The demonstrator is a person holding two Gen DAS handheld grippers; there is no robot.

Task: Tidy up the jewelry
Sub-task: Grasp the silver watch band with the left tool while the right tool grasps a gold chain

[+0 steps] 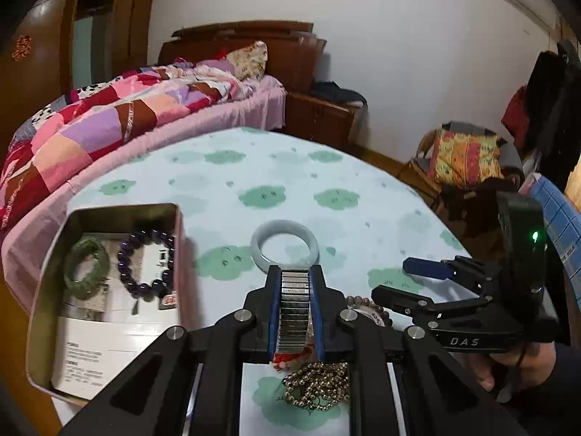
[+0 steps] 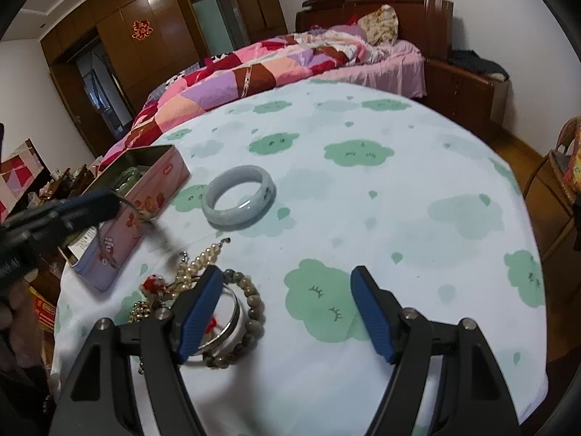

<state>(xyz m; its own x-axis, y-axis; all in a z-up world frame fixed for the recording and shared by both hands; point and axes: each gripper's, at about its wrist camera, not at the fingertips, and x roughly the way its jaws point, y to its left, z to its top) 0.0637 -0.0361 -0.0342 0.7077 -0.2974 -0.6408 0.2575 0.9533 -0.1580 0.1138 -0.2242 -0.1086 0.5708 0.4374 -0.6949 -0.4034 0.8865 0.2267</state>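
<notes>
My left claw (image 1: 295,272) is clamped on a metal link band (image 1: 294,312) above the counter.

The band's segmented strip runs lengthwise between my two blue pads, pinched along both edges. Just beyond the tips a pale jade bangle (image 1: 285,247) lies flat on the cloud-print cloth (image 1: 326,167). To the left sits the open tin (image 1: 109,290), holding a green bangle (image 1: 86,267) and a dark purple bead bracelet (image 1: 147,263) side by side on printed cards. Beneath my claw there is a heap of gold bead chain (image 1: 316,385) (with a red tassel bit touching it). My right claw (image 1: 410,281) hangs at the right, its fingers parted.
</notes>
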